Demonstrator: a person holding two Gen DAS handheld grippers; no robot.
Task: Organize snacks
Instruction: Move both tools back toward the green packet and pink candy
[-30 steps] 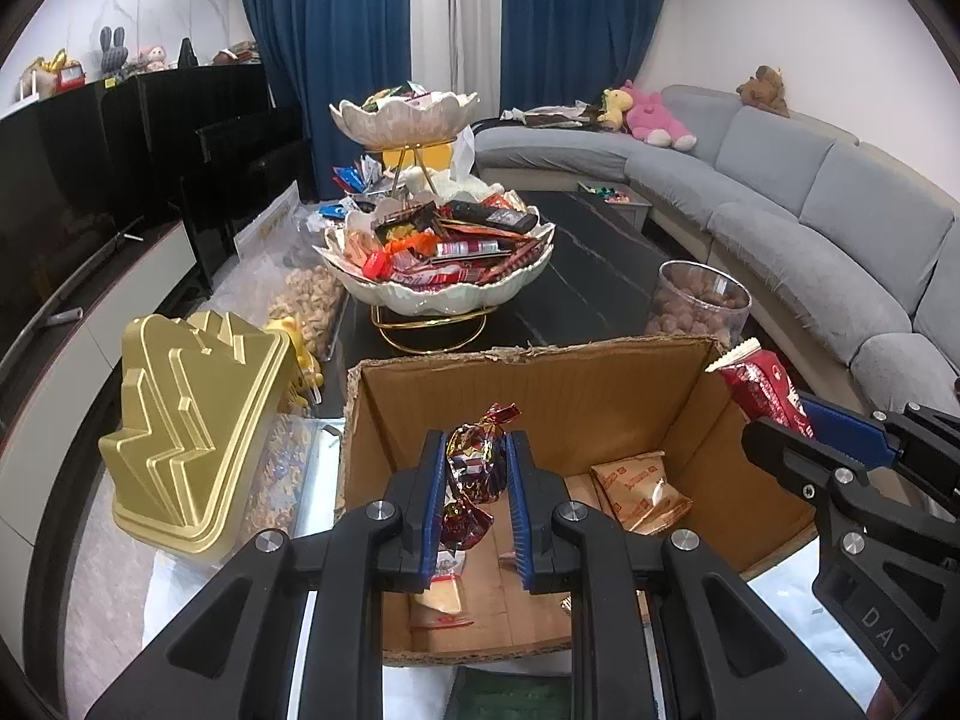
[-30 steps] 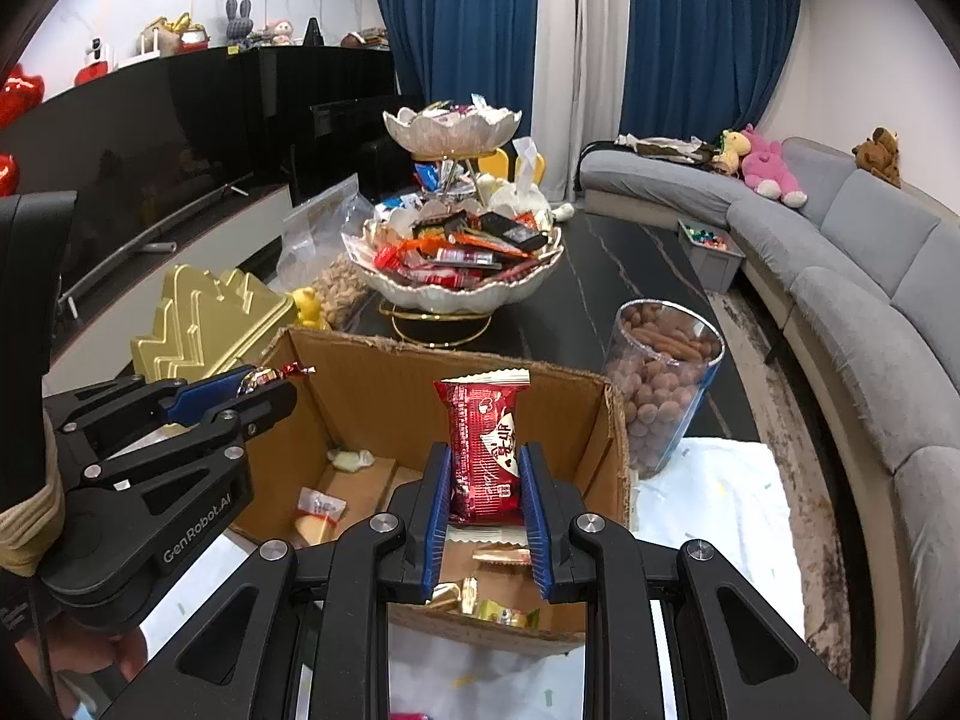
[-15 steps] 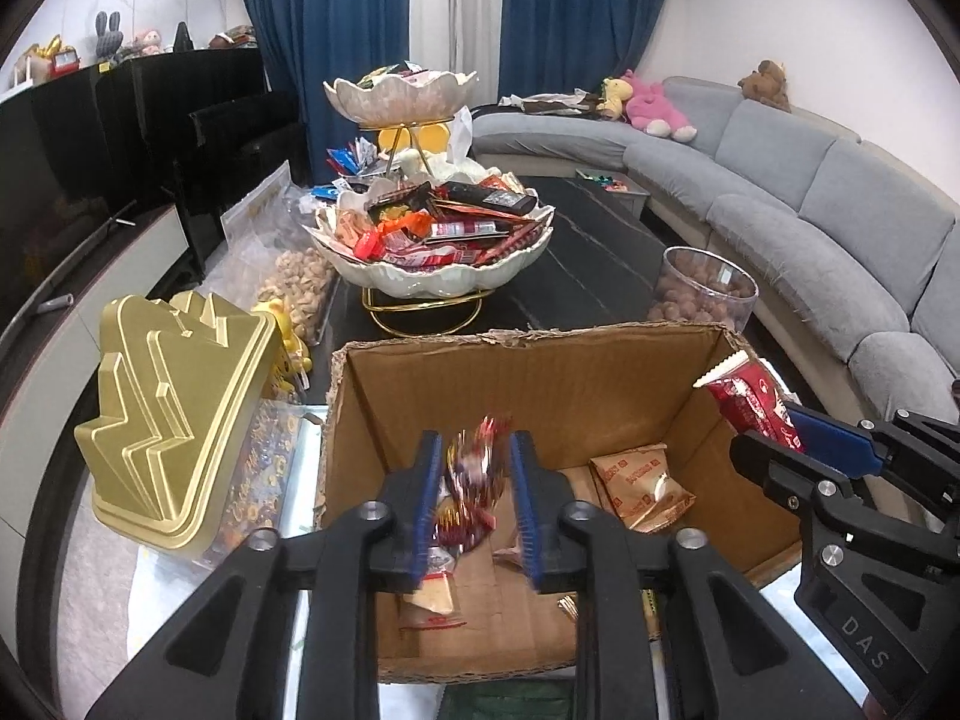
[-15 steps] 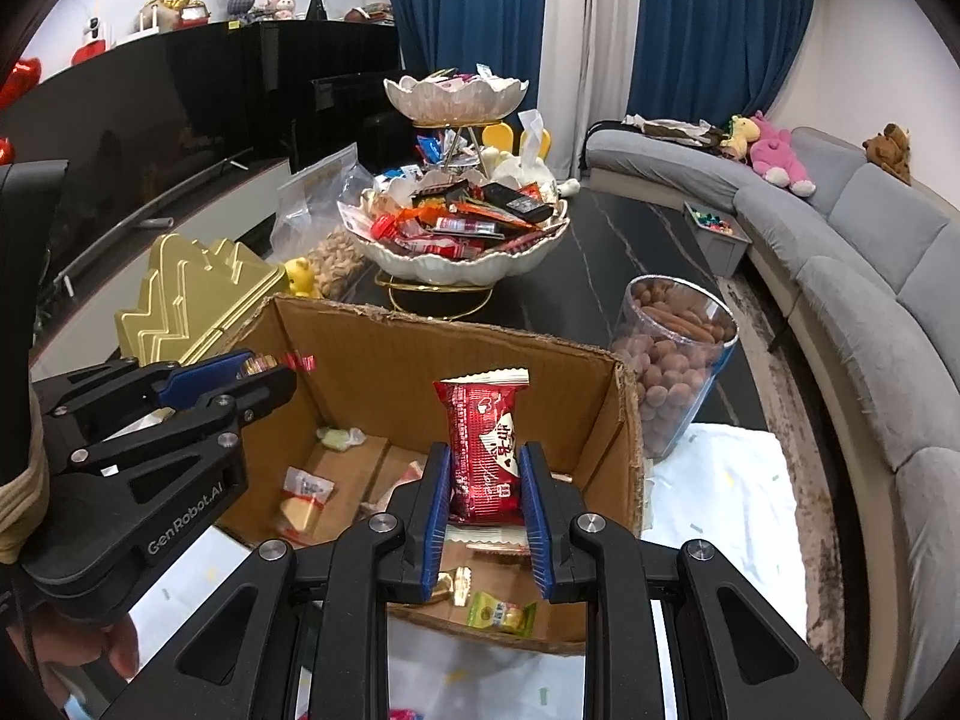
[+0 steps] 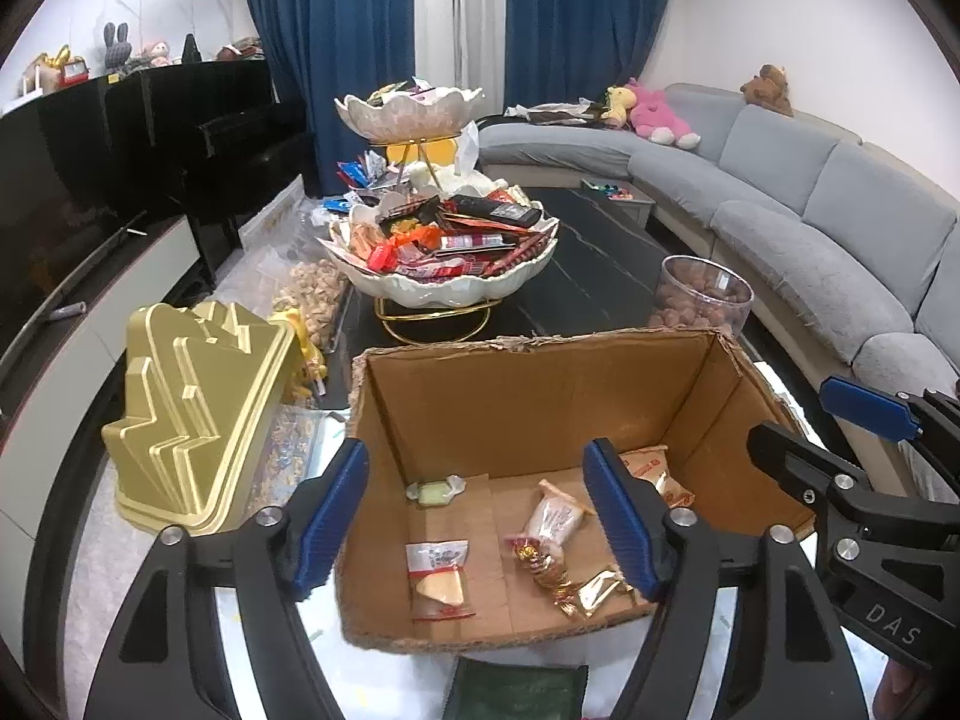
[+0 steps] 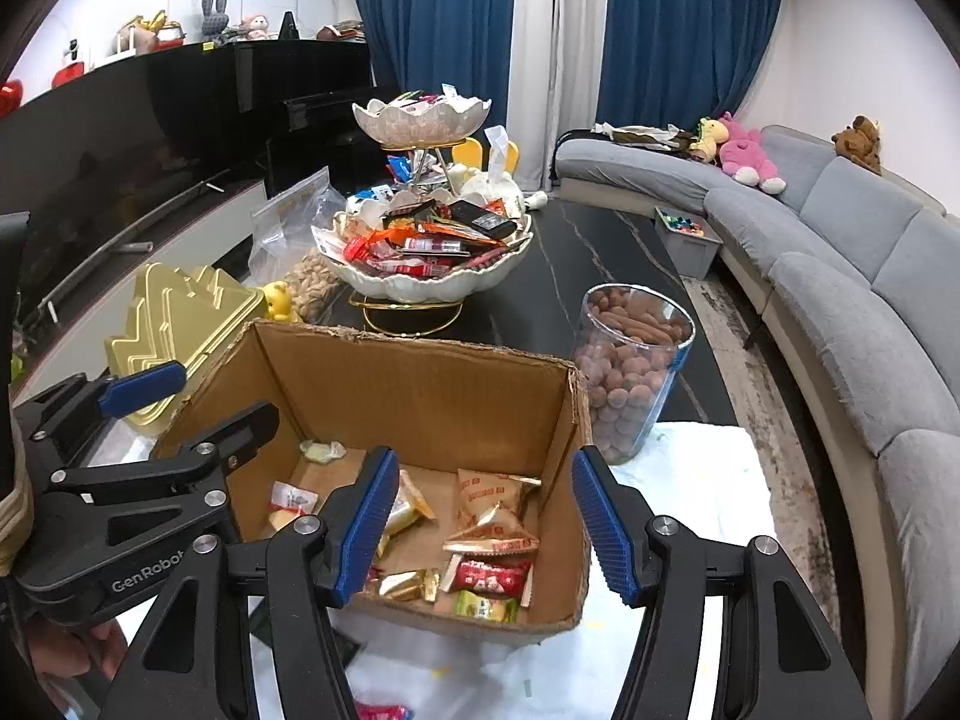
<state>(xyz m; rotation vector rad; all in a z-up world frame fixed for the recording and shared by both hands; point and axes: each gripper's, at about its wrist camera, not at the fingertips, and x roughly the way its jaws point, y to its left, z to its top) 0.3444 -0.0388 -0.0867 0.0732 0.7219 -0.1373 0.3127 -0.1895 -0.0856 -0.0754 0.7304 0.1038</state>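
While the left wrist view looks down into the cardboard box [image 5: 540,396], the left tongs [image 5: 477,516] stand spread wide over it, their blue pads [image 5: 333,510] empty. On the box floor lie several wrapped snacks: a pale green candy [image 5: 433,492] near the back wall, a clear packet with a red top [image 5: 440,577] toward the front, a red-and-gold twisted candy [image 5: 543,561] just beside a beige pouch [image 5: 555,516], and a gold-wrapped piece [image 5: 600,591] at the front right. An orange-printed packet [image 5: 654,474] lies partly hidden behind the right pad. Left of the box stands a gold stepped container [image 5: 192,414]. Behind the box on the dark worktop [image 5: 606,282] sits a two-tier shell-shaped bowl stand [image 5: 444,282] heaped with snack bars, and to the right a clear jar of brown nuts [image 5: 705,300]. The right tongs [image 5: 840,432] reach in from the right edge, spread and empty.

From the right wrist view, the right tongs [image 6: 486,519] are likewise spread apart over the box [image 6: 420,384], pinching nothing. Inside lie a red snack packet [image 6: 489,577], a green packet [image 6: 486,606] near the front wall, two orange-printed pouches [image 6: 492,495] and a gold-wrapped sweet [image 6: 405,585]. The left tongs [image 6: 198,402] hang over the box's left rim, also open. The nut jar [image 6: 630,378] stands just beside the box's right wall, and the bowl stand [image 6: 426,264] sits behind it. A grey sofa [image 6: 840,252] curves along the right.
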